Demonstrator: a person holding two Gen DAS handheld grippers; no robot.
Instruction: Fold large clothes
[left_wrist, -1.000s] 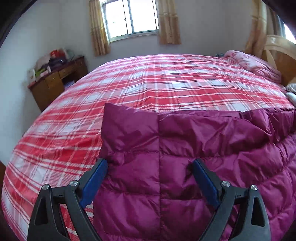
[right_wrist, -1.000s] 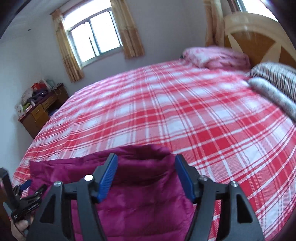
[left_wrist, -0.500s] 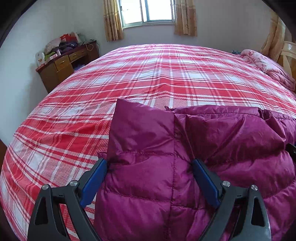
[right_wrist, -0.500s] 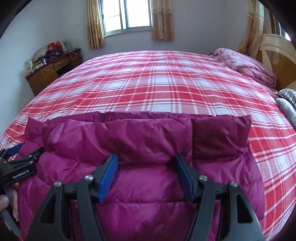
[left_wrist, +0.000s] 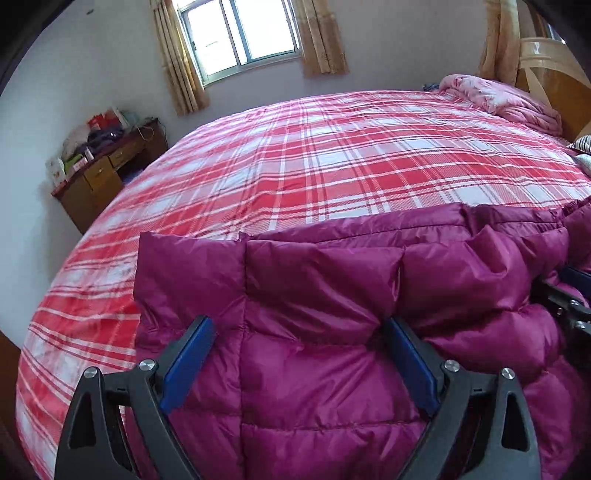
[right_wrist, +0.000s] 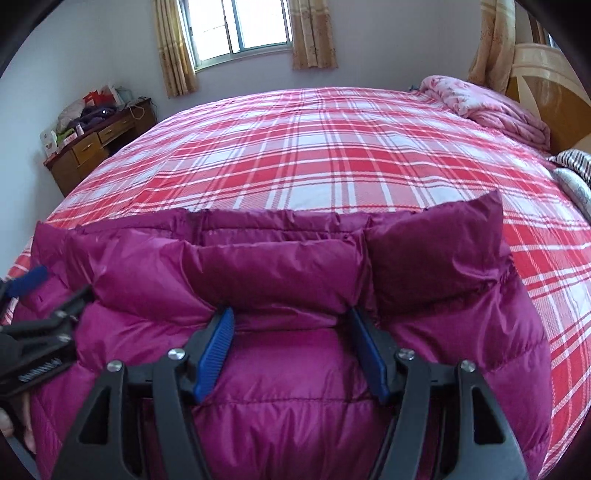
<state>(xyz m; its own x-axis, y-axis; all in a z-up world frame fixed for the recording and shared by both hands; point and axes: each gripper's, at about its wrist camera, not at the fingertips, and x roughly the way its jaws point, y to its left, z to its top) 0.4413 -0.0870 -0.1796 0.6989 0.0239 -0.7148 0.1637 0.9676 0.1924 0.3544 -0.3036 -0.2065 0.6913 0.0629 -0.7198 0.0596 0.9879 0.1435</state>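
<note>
A large magenta quilted down jacket (left_wrist: 332, 295) lies on the near part of the red plaid bed (left_wrist: 332, 155). It also fills the lower right wrist view (right_wrist: 277, 266), its far edge folded into a thick band. My left gripper (left_wrist: 299, 328) is open, its blue fingers wide apart over the jacket's left end. My right gripper (right_wrist: 291, 317) is open too, fingers straddling the padded band near the jacket's right end. Each gripper shows at the edge of the other's view.
A wooden dresser (left_wrist: 107, 177) with clutter stands by the left wall under a curtained window (left_wrist: 243, 33). A pink quilt (right_wrist: 491, 103), striped pillows (right_wrist: 572, 162) and the wooden headboard (right_wrist: 546, 74) are at the far right. Plaid bed surface extends beyond the jacket.
Both grippers swung and settled over the jacket. The right gripper moved left onto the middle of the folded band. Both stayed open; the jacket's far edge now lies flatter.
</note>
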